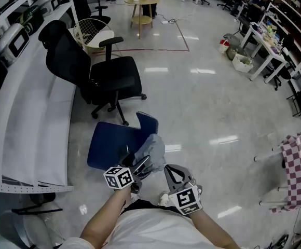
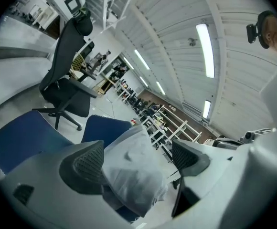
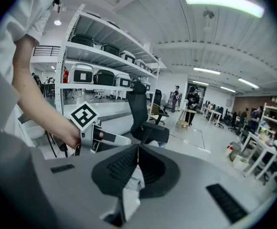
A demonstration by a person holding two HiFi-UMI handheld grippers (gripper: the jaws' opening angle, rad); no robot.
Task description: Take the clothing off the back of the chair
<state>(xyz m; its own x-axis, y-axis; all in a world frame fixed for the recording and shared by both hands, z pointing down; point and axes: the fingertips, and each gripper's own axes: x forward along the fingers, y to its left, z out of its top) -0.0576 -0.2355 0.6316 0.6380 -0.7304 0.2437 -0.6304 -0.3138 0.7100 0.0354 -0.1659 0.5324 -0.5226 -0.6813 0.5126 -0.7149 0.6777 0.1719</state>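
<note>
Lifting the clothing off the chair back is the step in hand, judged from how the cloth lies. Items are listed from the jaws outward.

Right gripper: one. Its jaws are clenched on a thin fold of the clothing, which hangs out below the pads.

Left gripper: one. Its jaws are released and stand wide. The same clothing bulges between them, lying against one pad and clear of the other, so there is no grip on this side.

Clothing: one piece, pale grey, bunched. It sits at the near end of the back of the blue chair, just ahead of both grippers. Blue shows behind and beneath it in the left gripper view. Whether it rests on the back or hangs wholly from the right jaws cannot be told.

Next move, by judgement: the left jaws need to close on the bulk between them. Both grippers then need to rise and come toward the person, so the cloth clears the top edge of the back without snagging.

Surroundings, counted:
- Blue chair: one.
- Black office chairs: two, one just beyond the blue chair and one further off.
- Long white bench along the left: one.
- Round wooden table, far: one.
- Checked cloth at the right edge: one.
</note>
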